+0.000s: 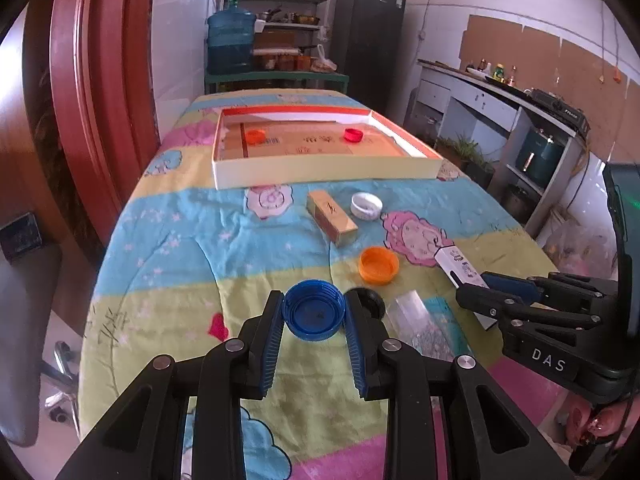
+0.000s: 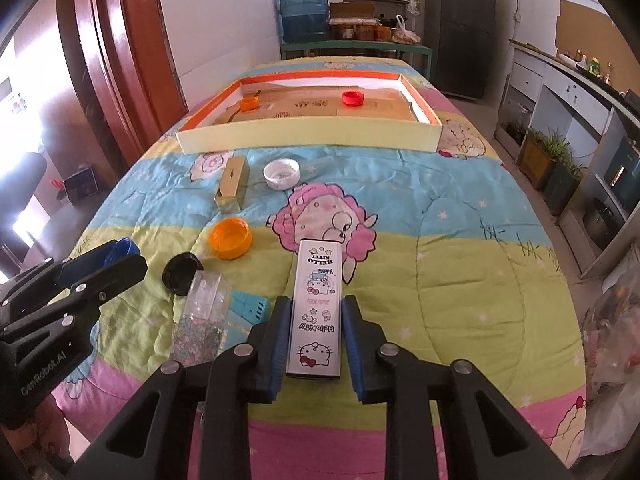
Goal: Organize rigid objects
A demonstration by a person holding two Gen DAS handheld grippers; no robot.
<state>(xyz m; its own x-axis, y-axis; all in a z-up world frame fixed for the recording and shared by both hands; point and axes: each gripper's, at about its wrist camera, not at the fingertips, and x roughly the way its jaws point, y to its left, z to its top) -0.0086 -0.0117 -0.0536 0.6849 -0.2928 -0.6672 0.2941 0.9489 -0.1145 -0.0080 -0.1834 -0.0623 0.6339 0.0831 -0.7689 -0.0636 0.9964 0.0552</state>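
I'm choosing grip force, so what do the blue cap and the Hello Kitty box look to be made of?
Blue cap: likely hard moulded plastic, slightly glossy, with a ribbed rim and concentric rings inside. Hello Kitty box: seemingly thin printed cardboard, smooth white faces with sharp folded edges; a tin cannot be excluded.

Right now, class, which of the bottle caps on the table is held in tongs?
The blue cap, gripped between the left tongs. The orange cap, white cap and black cap lie loose on the quilt.
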